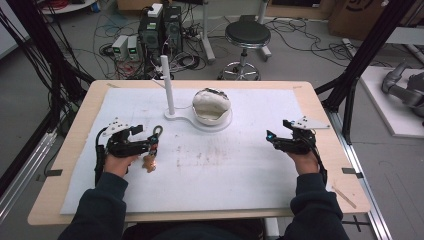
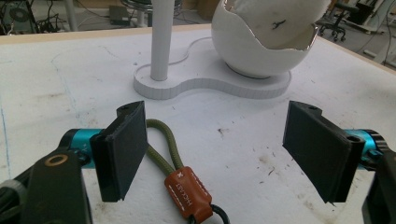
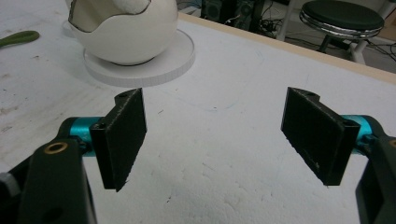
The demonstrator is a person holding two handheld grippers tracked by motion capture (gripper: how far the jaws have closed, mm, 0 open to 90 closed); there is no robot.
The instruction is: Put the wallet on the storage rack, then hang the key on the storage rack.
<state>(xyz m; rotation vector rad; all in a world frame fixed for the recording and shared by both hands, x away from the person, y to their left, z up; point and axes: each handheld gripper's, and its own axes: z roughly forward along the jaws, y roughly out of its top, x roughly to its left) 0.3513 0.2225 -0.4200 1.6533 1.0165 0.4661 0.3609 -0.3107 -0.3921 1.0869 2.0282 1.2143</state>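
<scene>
The white stand point(image 1: 200, 121) with its post point(image 1: 167, 85) and egg-shaped bowl point(image 1: 212, 105) stood beyond both grippers. The left gripper point(image 2: 215, 149) held its jaws wide apart, the keychain point(image 2: 180, 179) lying loose on the mat point(image 1: 225, 170) between them, nearer the left-hand pad. The right gripper point(image 3: 215, 144) also gaped, over bare mat.

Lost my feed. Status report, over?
Left gripper open, keychain lying between its jaws, ungripped. Right gripper open, empty. Post stand ahead, nothing blocking.
</scene>
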